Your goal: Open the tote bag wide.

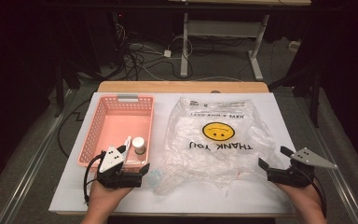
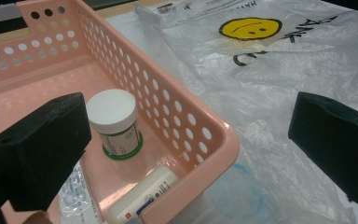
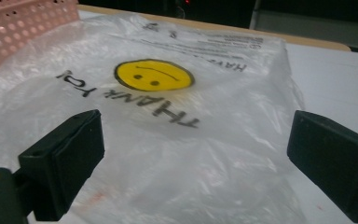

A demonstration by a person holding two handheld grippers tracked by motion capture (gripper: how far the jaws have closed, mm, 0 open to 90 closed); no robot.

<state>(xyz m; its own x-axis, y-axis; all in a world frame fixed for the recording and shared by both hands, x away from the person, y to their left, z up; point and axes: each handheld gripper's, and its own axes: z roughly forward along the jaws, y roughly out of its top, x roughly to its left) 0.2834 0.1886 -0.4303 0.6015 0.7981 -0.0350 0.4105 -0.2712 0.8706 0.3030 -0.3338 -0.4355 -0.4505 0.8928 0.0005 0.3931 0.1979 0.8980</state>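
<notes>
Bag (image 1: pixel 216 140): clear, "THANK YOU", yellow smiley, ahead of right gripper (image 1: pixel 276 161).
Basket (image 1: pixel 95 128): pink; white-lidded jar (image 2: pixel 114 122) before left gripper (image 1: pixel 137 156).
Jaws: both pairs apart, empty.

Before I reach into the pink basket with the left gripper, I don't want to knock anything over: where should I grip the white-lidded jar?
Grip the jar by its white lid, coming straight down from above. It stands upright near the basket wall, with a tube lying close beside it, so a side approach looks cramped.

basket wall (image 2: pixel 186 126) blocks left tool (image 2: pixel 186 154) | bag (image 1: pixel 214 140) covers centre | right edge (image 1: pixel 279 116) bare
</notes>
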